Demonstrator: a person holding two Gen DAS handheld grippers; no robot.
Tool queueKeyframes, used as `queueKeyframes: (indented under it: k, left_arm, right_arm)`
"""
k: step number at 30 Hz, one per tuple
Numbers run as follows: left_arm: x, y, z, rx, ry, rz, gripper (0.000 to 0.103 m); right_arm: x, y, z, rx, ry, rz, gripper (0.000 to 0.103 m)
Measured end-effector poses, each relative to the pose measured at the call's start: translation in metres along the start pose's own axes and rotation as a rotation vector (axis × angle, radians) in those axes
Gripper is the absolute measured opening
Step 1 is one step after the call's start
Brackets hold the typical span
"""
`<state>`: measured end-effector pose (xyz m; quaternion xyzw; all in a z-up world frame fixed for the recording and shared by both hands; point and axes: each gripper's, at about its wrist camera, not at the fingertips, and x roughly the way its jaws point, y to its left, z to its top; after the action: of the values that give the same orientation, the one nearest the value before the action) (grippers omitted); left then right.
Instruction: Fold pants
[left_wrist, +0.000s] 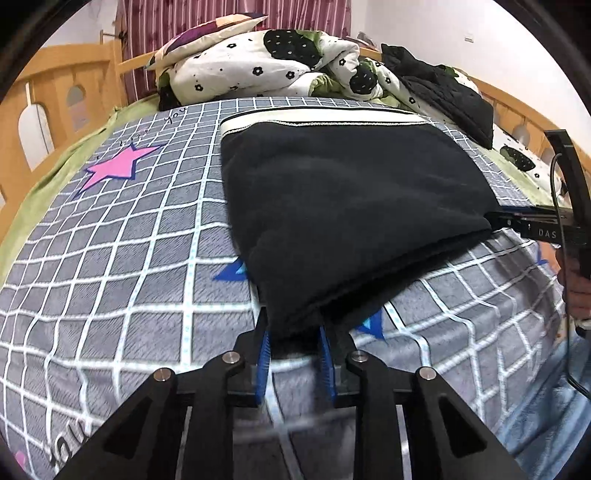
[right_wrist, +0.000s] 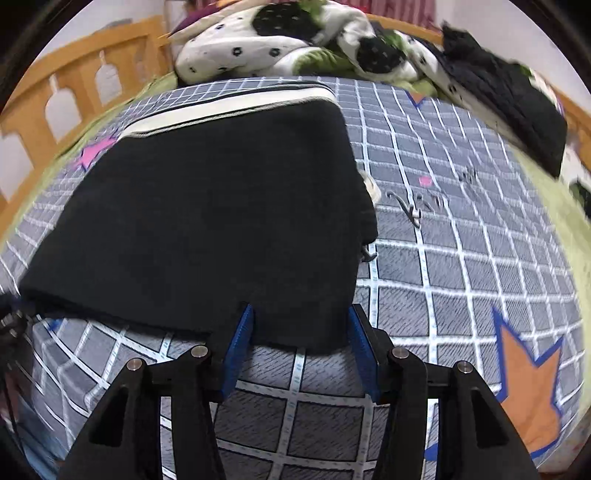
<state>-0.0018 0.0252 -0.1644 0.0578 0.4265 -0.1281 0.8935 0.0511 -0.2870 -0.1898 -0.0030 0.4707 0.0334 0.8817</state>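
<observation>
The black pants (left_wrist: 351, 206) lie folded on the grey checked bed cover, their cream waistband (left_wrist: 325, 120) at the far end. My left gripper (left_wrist: 293, 332) is shut on the near left corner of the pants and lifts it slightly. In the right wrist view the pants (right_wrist: 207, 206) fill the left half. My right gripper (right_wrist: 299, 325) stands open with the near right corner of the pants between its blue pads (right_wrist: 238, 347). The right gripper also shows in the left wrist view (left_wrist: 496, 219) at the pants' right corner.
A crumpled white floral quilt (left_wrist: 266, 66) and a black jacket (left_wrist: 450, 92) lie at the head of the bed. Wooden bed rails (left_wrist: 55, 92) run along the left and far right. Checked cover (right_wrist: 461, 258) lies to the right of the pants.
</observation>
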Motion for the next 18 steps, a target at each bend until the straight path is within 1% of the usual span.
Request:
queueKeyframes:
  k: [2,3,5,6,7,10,11,13,14,15,16,17,18]
  left_arm:
    - [-0.016,-0.002,-0.005,0.025,-0.009,0.012,0.027]
    - [-0.021,-0.001,-0.006,0.025,-0.019,0.014,0.027]
    - [-0.034,0.004,-0.009,-0.007,-0.034,-0.013,0.028]
    - [-0.037,0.006,-0.007,-0.035,-0.041,-0.026,0.030]
    - [-0.037,0.006,-0.001,-0.050,-0.050,-0.029,0.034]
    - [-0.028,-0.003,0.029,-0.042,-0.053,-0.020,0.034]
    - [-0.023,-0.006,0.046,-0.044,-0.062,-0.036,0.034]
    - [-0.013,-0.013,0.061,-0.033,-0.066,-0.057,0.035]
    - [-0.003,-0.016,0.067,-0.026,-0.054,-0.040,0.035]
    - [0.009,-0.018,0.067,-0.022,-0.028,-0.026,0.035]
    - [0.028,-0.019,0.062,-0.020,0.022,-0.026,0.035]
    - [0.036,-0.019,0.055,-0.018,0.030,-0.019,0.036]
    - [0.035,-0.020,0.042,-0.004,-0.025,-0.009,0.036]
  right_arm:
    - [-0.011,0.000,0.004,-0.029,-0.022,0.011,0.051]
    - [-0.022,-0.004,0.007,-0.031,-0.060,0.024,0.051]
    - [-0.036,-0.009,0.010,-0.014,-0.116,0.046,0.051]
    - [-0.043,-0.012,0.013,-0.008,-0.143,0.074,0.051]
    - [-0.047,-0.014,0.015,-0.007,-0.162,0.090,0.051]
    - [-0.051,-0.010,0.025,-0.007,-0.219,0.119,0.051]
    - [-0.047,-0.006,0.030,-0.017,-0.234,0.135,0.051]
    - [-0.038,0.002,0.034,-0.041,-0.235,0.129,0.050]
    - [-0.028,0.004,0.033,-0.056,-0.217,0.103,0.050]
    - [-0.017,0.004,0.032,-0.066,-0.183,0.078,0.050]
    - [-0.008,0.004,0.028,-0.066,-0.152,0.058,0.050]
    - [0.005,0.002,0.025,-0.060,-0.108,0.022,0.051]
    - [0.016,0.001,0.019,-0.058,-0.076,-0.008,0.054]
